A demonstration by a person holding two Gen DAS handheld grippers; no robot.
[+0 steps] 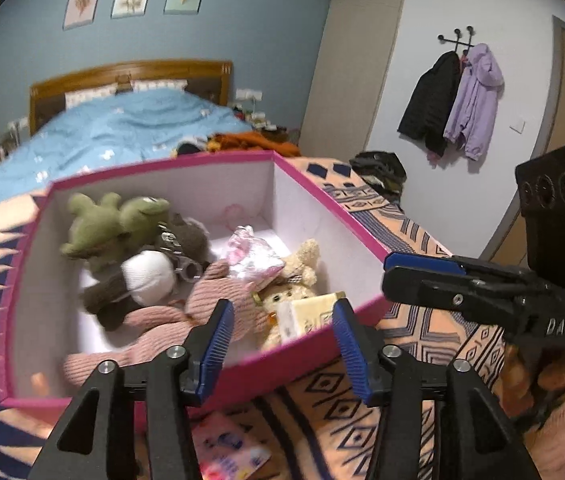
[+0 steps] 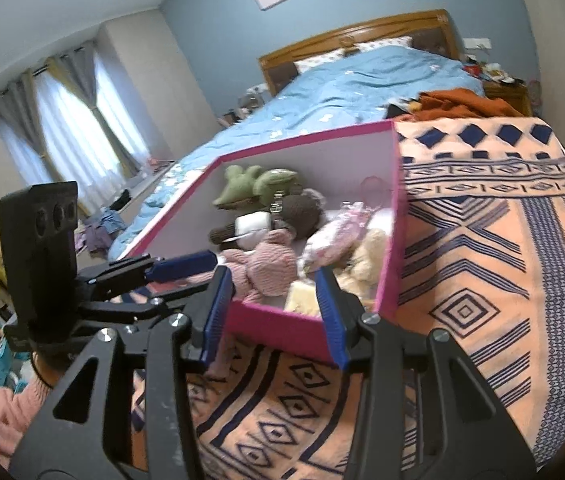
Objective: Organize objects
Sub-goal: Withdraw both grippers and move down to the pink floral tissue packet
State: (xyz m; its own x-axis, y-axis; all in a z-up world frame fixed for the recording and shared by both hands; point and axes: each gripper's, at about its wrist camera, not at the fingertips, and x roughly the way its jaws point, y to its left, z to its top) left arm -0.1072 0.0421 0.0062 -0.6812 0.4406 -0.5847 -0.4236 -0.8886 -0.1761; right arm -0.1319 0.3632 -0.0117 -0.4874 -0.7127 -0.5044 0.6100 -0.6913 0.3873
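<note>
While the pink box (image 1: 210, 364) sits open on the patterned orange-and-navy blanket (image 1: 362, 420) at the foot of the bed, its contents lie heaped against the near wall: a green plush frog (image 1: 110, 220), a brown-and-white plush (image 1: 142, 276), a pink corduroy plush (image 1: 186, 312), a crinkled pink packet (image 1: 250, 260), a cream teddy (image 1: 302, 264) and a small cream carton (image 1: 310, 314) leaning in the near corner. Left gripper (image 1: 280, 344): jaws apart, nothing between the blue pads, positioned just short of the box's near wall above the carton corner. Right gripper (image 2: 272, 306): jaws likewise parted and empty, framing the box's near corner from the other side; in the left wrist view its fingers appear closed to a narrow gap beside the box's right wall. A colourful flat card (image 1: 230, 452) lies on the blanket under the left gripper. Beyond the box, the blue duvet (image 1: 122, 128); coats (image 1: 454, 100) hang on wall hooks.
</note>
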